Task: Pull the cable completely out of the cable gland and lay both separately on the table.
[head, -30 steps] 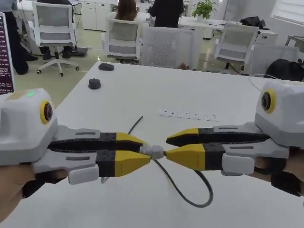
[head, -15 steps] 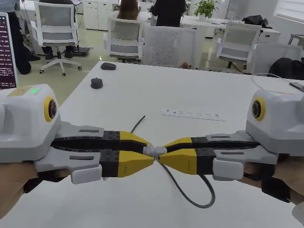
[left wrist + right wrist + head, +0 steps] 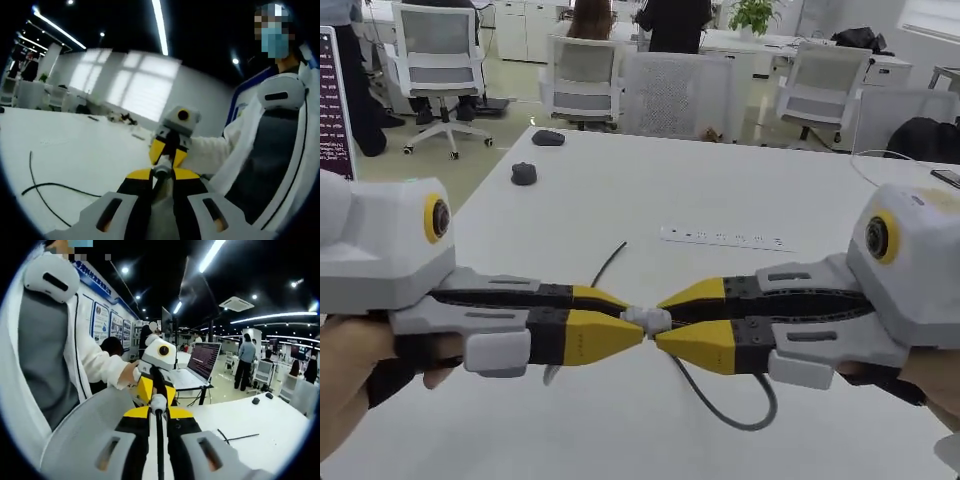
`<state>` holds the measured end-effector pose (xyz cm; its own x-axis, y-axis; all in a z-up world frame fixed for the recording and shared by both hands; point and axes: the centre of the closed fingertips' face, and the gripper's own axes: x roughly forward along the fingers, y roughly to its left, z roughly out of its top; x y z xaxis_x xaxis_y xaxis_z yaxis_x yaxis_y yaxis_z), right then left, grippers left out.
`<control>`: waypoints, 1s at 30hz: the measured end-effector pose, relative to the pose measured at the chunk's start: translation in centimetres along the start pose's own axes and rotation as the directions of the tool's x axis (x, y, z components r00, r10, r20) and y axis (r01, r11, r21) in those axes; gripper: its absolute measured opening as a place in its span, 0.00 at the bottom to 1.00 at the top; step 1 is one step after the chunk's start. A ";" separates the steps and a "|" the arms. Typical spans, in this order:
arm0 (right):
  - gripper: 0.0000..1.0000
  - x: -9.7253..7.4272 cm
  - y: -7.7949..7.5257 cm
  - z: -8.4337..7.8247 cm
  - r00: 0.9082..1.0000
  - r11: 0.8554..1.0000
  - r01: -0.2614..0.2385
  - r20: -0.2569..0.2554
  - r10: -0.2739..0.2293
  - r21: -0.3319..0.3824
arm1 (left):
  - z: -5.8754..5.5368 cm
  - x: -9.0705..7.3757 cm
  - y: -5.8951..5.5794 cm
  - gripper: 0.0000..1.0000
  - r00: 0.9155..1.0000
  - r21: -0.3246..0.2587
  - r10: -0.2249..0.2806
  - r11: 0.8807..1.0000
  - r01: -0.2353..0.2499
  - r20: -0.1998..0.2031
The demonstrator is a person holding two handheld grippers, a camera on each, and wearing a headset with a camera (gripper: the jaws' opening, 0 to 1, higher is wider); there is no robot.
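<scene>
Yellow jaw tips meet nose to nose above the white worktop (image 3: pixel 620 190). My left gripper (image 3: pixel 628 320) has its jaws closed on the pale cable gland (image 3: pixel 644 317), and the left gripper view shows the gland pinched between the tips. My right gripper (image 3: pixel 663 322) faces it, jaws clamped on the dark grey cable (image 3: pixel 720 408) just beside the gland. The right gripper view shows the cable running back between those jaws. Gland and cable hang in the air between the two grippers. The rest of the cable droops in a loop onto the worktop, and a further stretch trails away behind the jaws. I judge the pull itself is the step in hand, with the cable not yet free. Next I'd draw the grippers straight apart along the cable's line, gripping firmly on both sides, and regrip nearer the gland if more length has to pass.
</scene>
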<state>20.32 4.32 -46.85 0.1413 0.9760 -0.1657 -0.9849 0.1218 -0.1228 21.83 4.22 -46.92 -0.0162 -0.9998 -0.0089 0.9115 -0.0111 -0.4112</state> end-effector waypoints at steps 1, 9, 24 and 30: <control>0.10 0.0 0.1 -0.1 1.000 1.000 0.000 -0.003 0.000 0.010 | 0.0 0.0 0.0 0.15 1.000 0.002 0.000 1.000 0.000 0.000; 0.11 0.0 -0.3 -0.5 1.000 1.000 0.000 -0.004 0.001 0.018 | -0.1 0.1 0.1 0.15 1.000 0.073 0.020 0.997 -0.020 -0.009; 0.21 -0.7 -1.2 1.3 0.984 0.835 -0.090 0.177 -0.009 0.543 | 1.9 -0.1 -0.6 0.15 0.997 0.419 0.074 0.905 -0.078 0.026; 0.13 -0.5 -1.2 1.2 0.984 0.823 -0.094 0.175 -0.007 0.561 | 1.7 0.3 -0.9 0.15 0.997 0.451 0.070 0.890 -0.068 0.012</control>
<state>21.29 3.92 -45.40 0.1288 0.9916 0.0095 -0.8795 0.1098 0.4631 21.73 3.88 -44.99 0.0526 -0.9983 -0.0269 0.9976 0.0514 0.0454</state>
